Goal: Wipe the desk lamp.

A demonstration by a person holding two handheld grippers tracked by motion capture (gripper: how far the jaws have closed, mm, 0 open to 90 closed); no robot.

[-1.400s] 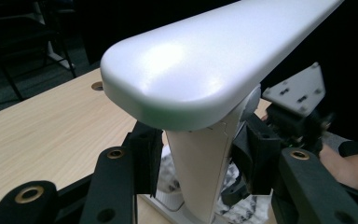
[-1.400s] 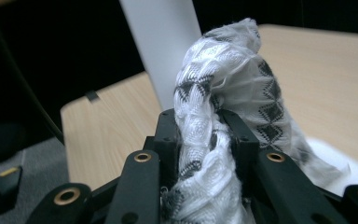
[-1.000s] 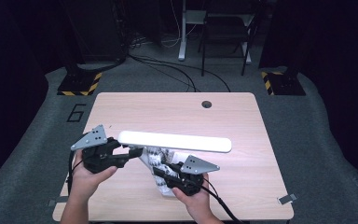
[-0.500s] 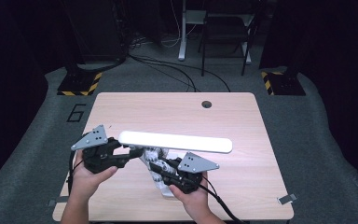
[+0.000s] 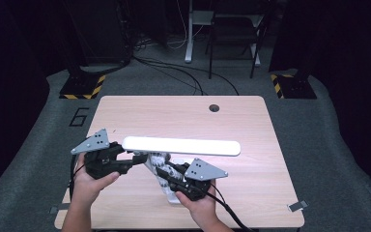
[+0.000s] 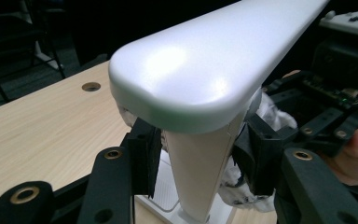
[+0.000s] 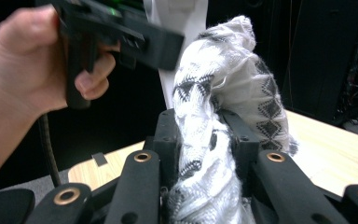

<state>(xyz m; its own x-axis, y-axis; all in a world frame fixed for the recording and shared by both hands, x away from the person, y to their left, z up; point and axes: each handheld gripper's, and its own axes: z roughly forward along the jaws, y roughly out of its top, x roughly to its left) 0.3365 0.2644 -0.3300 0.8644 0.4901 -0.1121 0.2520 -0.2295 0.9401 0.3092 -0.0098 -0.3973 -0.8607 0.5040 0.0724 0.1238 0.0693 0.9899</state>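
Observation:
A white desk lamp with a long bar head [image 5: 181, 146] [image 6: 214, 60] stands on the wooden table [image 5: 251, 121]. My left gripper [image 5: 142, 158] [image 6: 198, 158] reaches in from the left. Its jaws have just been opening and now stand close on either side of the lamp's stem [image 6: 200, 172] without pressing on it. My right gripper [image 5: 163, 172] [image 7: 205, 140] comes from the front, shut on a white cloth with a black pattern [image 7: 233, 93] [image 5: 158, 159]. The bunched cloth lies against the stem, behind the left jaws [image 6: 270, 112].
The lamp's flat white base [image 5: 171, 197] [image 6: 163, 205] rests near the table's front edge between both hands. A cable hole [image 5: 214, 108] sits at the table's far side. Dark stands and cables lie on the floor beyond.
The right hand with the cloth has shifted slightly toward the lamp's stem. The left hand has held its place.

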